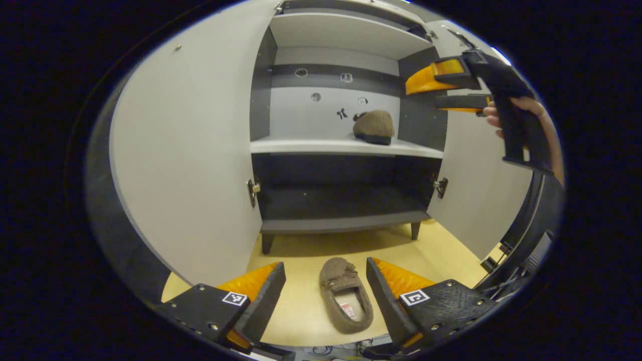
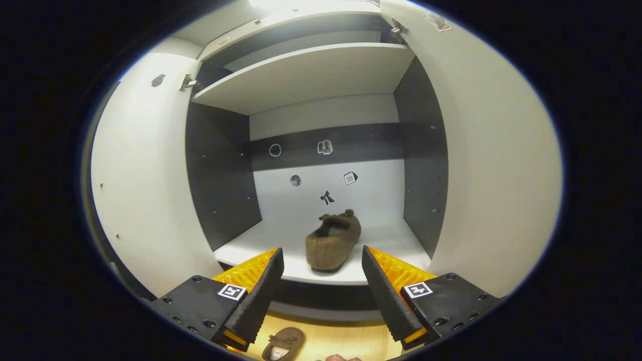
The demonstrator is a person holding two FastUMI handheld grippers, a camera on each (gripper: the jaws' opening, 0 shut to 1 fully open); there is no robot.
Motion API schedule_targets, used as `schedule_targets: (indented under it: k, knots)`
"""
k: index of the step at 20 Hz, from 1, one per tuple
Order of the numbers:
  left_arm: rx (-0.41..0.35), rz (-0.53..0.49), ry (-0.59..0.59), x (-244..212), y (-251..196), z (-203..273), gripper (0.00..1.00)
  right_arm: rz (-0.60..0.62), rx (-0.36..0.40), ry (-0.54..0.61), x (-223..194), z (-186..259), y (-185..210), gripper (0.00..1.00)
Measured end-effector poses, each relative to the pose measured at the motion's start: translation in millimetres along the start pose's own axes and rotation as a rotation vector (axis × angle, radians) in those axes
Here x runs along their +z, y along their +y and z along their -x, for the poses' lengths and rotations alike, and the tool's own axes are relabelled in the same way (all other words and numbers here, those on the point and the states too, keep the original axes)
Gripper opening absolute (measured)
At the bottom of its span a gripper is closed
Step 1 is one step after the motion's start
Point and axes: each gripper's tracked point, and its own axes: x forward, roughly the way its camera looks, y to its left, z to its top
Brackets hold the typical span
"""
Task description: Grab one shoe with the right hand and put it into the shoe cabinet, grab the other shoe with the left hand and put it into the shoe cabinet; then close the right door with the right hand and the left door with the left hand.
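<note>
Left gripper view: my left claw (image 1: 325, 281) hangs wide open above the floor, with the second shoe (image 1: 346, 294) lying between its fingers but untouched, toe toward the cabinet (image 1: 346, 145). Both doors stand open, the left door (image 1: 185, 160) close on my left, the right door (image 1: 476, 190) farther off. The first shoe (image 1: 374, 127) already sits on the middle shelf (image 1: 301, 146). Up at the right I see the right claw (image 1: 441, 90), held in a hand (image 1: 521, 115) by its grip, fingers pointing into the cabinet, apart and holding nothing. I judge the first placing done and the left-hand pickup now in hand. Next I would lower the left claw straight over the shoe, close across its sides, then lift it to the shelf.

Right gripper view: my right claw (image 2: 321, 273) is level with the middle shelf (image 2: 251, 245), jaws wide, empty. The first shoe (image 2: 333, 240) rests on the shelf just beyond the fingertips, heel toward me, clear of both fingers. Below, at the frame's bottom, the second shoe (image 2: 283, 342) lies on the floor. The right door (image 2: 496, 165) stands open on my right, waiting to be shut once the second shoe is in.
</note>
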Motion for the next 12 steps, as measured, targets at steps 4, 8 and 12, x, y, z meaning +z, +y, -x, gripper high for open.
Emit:
schedule_targets:
  k: [4, 8, 12]
  knots:
    - [-0.037, -0.003, 0.132, -46.9, 2.6, -29.5, 0.94, -0.016, -0.018, 0.044, -38.1, 43.6, 5.3, 0.98]
    - [-0.040, -0.023, 0.247, -94.2, 5.7, -63.8, 0.94, -0.015, -0.063, 0.063, -64.5, 85.3, 1.0, 0.98]
    - [-0.061, -0.010, 0.342, -126.2, 6.8, -92.6, 0.99, 0.007, -0.128, 0.090, -85.4, 135.7, -14.6, 0.98]
